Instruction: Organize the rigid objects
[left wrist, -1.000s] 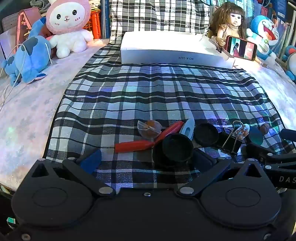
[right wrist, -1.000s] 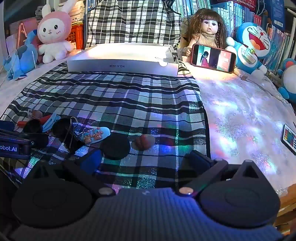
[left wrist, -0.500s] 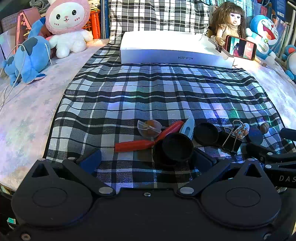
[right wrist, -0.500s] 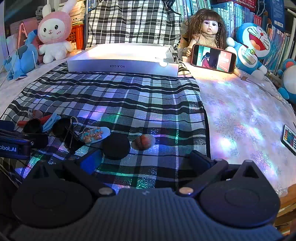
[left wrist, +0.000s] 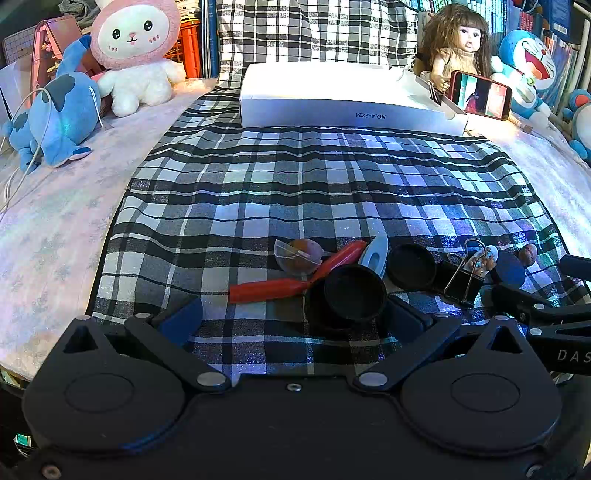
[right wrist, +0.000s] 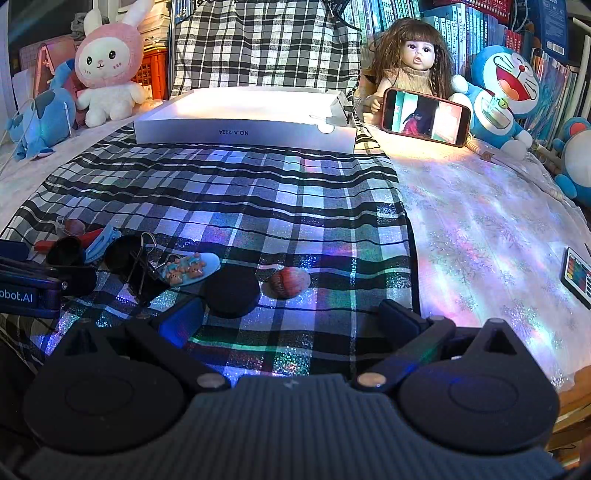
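1. Clutter sits at the near edge of the plaid cloth: red pliers, black lids, binder clip, shell.
2. Left gripper: fingers apart, holding nothing, a lid beside the right finger.
3. Right gripper: fingers apart, empty, near a black disc.
4. White box lies far back.

Pink rabbit plush and blue plush sit far left on the bed; a doll props a lit phone far right, beside a Doraemon plush. Bookshelves and a red crate stand behind. A colour-striped card lies at the bed's right edge.
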Demonstrator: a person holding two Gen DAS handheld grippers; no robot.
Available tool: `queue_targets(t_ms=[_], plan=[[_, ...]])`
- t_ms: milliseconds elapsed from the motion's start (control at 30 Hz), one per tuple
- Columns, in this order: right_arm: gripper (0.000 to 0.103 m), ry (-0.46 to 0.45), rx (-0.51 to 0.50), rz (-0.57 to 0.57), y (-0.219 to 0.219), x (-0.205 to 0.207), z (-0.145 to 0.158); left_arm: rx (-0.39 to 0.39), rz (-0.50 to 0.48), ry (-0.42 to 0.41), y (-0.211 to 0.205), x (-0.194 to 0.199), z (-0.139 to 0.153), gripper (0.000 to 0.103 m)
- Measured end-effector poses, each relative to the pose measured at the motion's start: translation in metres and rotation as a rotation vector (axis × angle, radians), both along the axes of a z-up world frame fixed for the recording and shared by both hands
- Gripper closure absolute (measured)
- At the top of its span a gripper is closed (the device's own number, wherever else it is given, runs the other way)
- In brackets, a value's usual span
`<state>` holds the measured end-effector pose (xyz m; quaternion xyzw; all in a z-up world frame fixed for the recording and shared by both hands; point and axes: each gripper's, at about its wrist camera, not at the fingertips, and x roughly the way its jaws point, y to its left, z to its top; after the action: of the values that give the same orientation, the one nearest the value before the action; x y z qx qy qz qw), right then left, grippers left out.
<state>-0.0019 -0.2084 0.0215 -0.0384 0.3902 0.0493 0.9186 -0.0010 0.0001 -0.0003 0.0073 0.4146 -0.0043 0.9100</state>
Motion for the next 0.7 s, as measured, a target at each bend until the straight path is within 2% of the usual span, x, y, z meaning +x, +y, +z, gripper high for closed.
queue_targets(t_ms=[700], plan=[[0.000, -0.002, 0.000, 0.001, 0.0004, -0.0008, 0.0001, 0.000, 0.000, -0.008, 0.0000, -0.0015, 0.0007, 0.000]])
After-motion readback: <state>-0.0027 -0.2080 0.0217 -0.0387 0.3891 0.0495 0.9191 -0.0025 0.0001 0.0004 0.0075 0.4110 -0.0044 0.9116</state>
